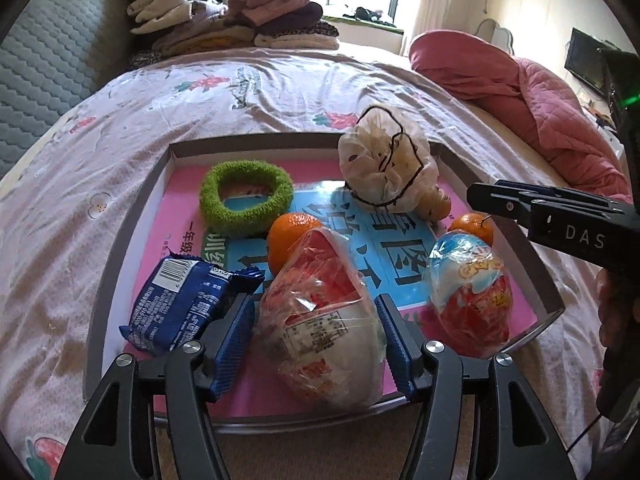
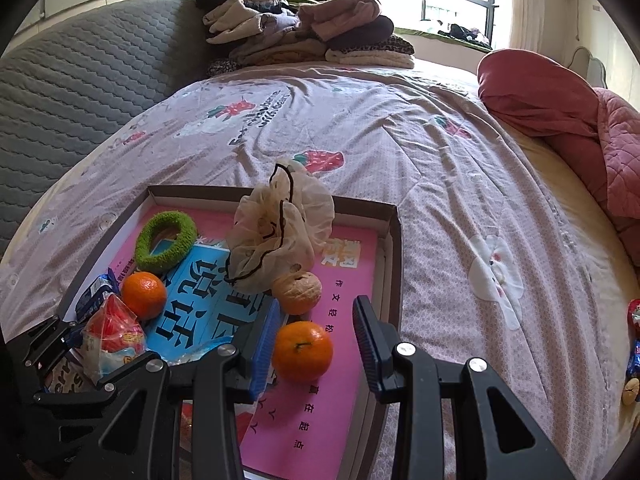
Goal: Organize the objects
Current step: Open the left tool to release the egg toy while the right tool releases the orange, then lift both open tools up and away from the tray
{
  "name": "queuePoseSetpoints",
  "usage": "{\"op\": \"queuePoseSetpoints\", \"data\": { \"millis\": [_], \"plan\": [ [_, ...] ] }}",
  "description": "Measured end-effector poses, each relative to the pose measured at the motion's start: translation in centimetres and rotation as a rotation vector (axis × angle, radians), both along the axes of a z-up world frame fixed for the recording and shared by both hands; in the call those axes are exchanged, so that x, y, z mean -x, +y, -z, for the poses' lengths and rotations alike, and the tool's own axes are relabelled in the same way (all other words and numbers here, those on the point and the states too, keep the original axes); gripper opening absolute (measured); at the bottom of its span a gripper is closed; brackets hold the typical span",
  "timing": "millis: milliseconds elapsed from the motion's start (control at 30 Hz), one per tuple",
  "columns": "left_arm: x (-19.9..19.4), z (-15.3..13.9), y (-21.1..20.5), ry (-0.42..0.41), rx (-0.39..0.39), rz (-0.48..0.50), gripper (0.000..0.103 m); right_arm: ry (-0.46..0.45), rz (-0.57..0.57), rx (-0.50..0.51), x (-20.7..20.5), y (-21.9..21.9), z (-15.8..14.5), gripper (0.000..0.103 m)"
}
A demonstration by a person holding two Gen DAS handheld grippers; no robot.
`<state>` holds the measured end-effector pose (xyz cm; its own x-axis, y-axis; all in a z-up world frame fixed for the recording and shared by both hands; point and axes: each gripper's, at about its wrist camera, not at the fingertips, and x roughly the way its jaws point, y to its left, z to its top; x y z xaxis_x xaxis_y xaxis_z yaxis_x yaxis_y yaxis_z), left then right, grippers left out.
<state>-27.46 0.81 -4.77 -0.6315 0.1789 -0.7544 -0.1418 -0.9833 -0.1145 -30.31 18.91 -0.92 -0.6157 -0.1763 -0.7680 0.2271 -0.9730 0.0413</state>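
A shallow cardboard tray (image 1: 132, 216) (image 2: 394, 240) lies on the bed. It holds a green fuzzy ring (image 1: 246, 196) (image 2: 166, 242), two oranges (image 1: 290, 240) (image 2: 303, 350), a net pouch (image 1: 386, 164) (image 2: 280, 232), a walnut (image 2: 297, 293), a blue snack packet (image 1: 180, 304) and two egg-shaped wrapped snacks (image 1: 320, 320) (image 1: 470, 296). My left gripper (image 1: 316, 340) has its jaws on both sides of the nearer egg-shaped snack, touching the wrapper. My right gripper (image 2: 316, 344) is open around the near orange, apart from it.
Folded clothes (image 1: 224, 16) (image 2: 304, 24) are stacked at the bed's far end. A red quilt (image 1: 520, 92) (image 2: 560, 112) lies at the right. A few small wrapped items (image 2: 634, 336) sit on the bed at the far right.
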Motion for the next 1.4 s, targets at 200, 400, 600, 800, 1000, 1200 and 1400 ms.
{"op": "queuePoseSetpoints", "data": {
  "millis": [200, 400, 600, 800, 1000, 1200, 1400],
  "plan": [
    [-0.8, -0.9, -0.2, 0.025, -0.015, -0.01, 0.064, 0.013, 0.0, 0.004, -0.2, 0.0, -0.7, 0.038],
    [-1.5, -1.8, -0.3, 0.044, -0.008, -0.021, 0.065, 0.028, 0.002, 0.005, -0.7, -0.1, -1.2, 0.038],
    [-2.2, -2.9, -0.6, 0.059, -0.009, -0.044, 0.07, 0.053, -0.003, 0.002, -1.5, -0.3, -2.1, 0.04],
    [-3.4, -4.4, -0.7, 0.085, 0.0, -0.053, 0.071, 0.089, -0.015, 0.016, -2.9, -0.6, -3.7, 0.047],
    [-5.0, -6.2, -0.8, 0.119, 0.004, -0.056, 0.071, 0.124, -0.024, 0.04, -4.5, -0.7, -5.3, 0.05],
    [-7.0, -8.2, -1.5, 0.169, 0.006, -0.075, 0.071, 0.179, -0.033, 0.052, -6.5, -0.9, -7.2, 0.053],
    [-9.1, -10.1, -2.1, 0.214, 0.013, -0.092, 0.071, 0.253, -0.053, 0.06, -8.8, -1.7, -9.3, 0.056]
  ]
}}
